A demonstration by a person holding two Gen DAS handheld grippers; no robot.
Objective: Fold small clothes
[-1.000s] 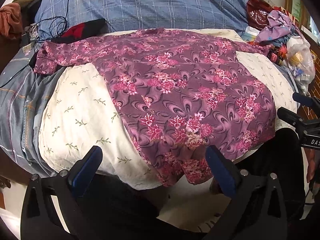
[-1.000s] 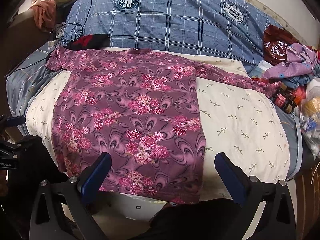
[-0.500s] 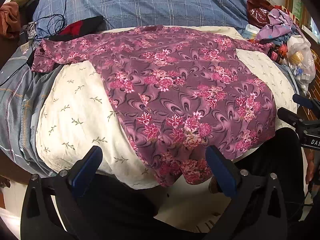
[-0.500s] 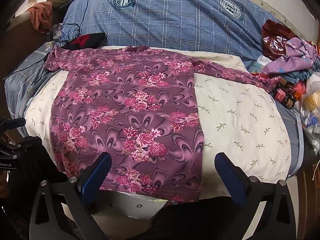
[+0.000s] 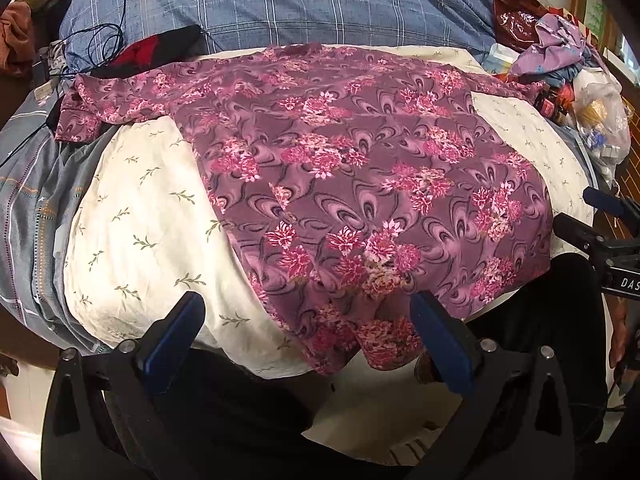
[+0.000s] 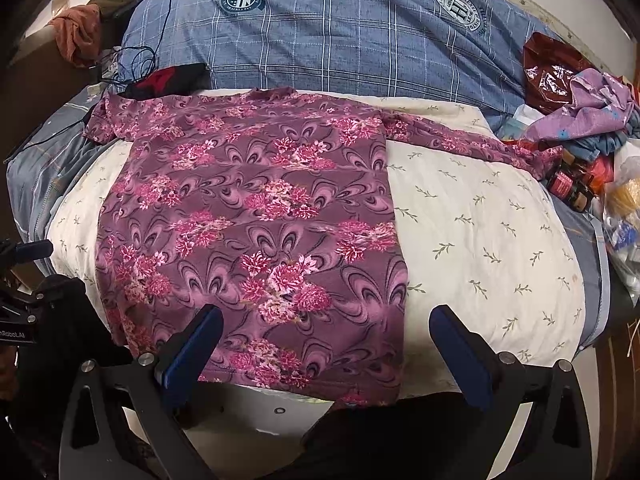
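A purple shirt with pink flowers (image 5: pixel 360 184) lies spread flat, sleeves out, on a cream leaf-print cushion (image 5: pixel 132 232). It also shows in the right wrist view (image 6: pixel 256 232), on the same cushion (image 6: pixel 480 248). Its hem hangs over the cushion's near edge. My left gripper (image 5: pixel 306 338) is open and empty, just short of the hem's left corner. My right gripper (image 6: pixel 324 344) is open and empty, over the hem's right part. Each gripper shows at the edge of the other's view: the right one (image 5: pixel 600 236), the left one (image 6: pixel 20 280).
A blue checked quilt (image 6: pixel 360 32) lies behind the cushion. A black and red garment (image 6: pixel 168 78) and cables (image 6: pixel 128 60) sit at the back left. Crumpled clothes (image 6: pixel 592 108), bottles (image 6: pixel 568 184) and plastic bags (image 5: pixel 600 120) crowd the right side. Grey bedding (image 5: pixel 28 216) lies left.
Both grippers have moved slightly forward toward the shirt's hem. The shirt has not moved. Both stay open.
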